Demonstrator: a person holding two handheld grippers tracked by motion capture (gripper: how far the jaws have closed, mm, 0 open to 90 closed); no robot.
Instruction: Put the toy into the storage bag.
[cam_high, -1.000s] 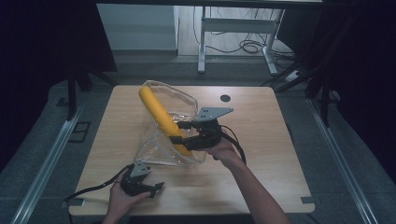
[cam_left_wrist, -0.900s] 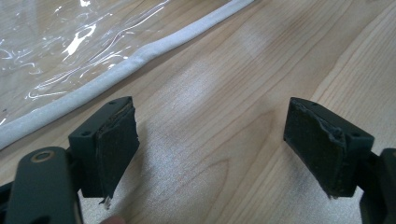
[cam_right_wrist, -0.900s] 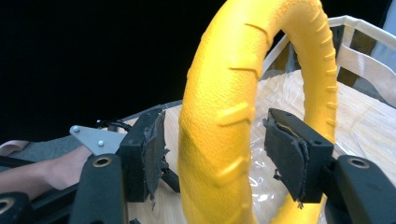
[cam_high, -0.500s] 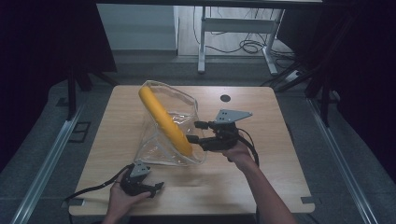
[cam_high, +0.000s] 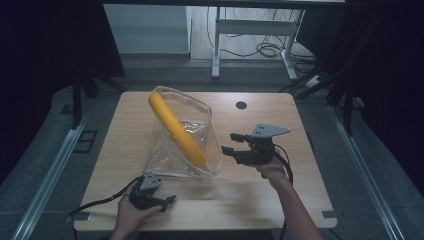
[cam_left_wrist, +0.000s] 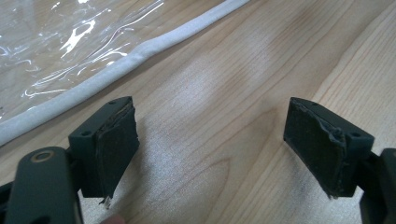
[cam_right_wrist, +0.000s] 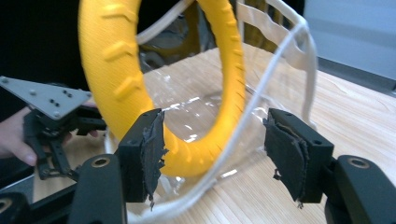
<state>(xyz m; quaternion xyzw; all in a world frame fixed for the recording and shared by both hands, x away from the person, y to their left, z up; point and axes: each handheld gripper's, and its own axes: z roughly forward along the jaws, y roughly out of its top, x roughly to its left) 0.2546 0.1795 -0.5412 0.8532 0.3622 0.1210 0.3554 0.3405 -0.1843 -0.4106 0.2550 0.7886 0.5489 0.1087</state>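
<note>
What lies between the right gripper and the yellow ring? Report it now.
High view: a bare strip of table, then the clear bag wall. The yellow ring sits inside the bag; the right gripper stands just clear of it.

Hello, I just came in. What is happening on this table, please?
A person at a wooden table holds a pair of tongs in each hand. A yellow ring stands tilted inside a clear plastic bag with a white edge. The right tongs are open beside the bag, pointing at it, with nothing between the pads. The left tongs rest open near the front edge, close to the bag's seam, holding nothing.
</note>
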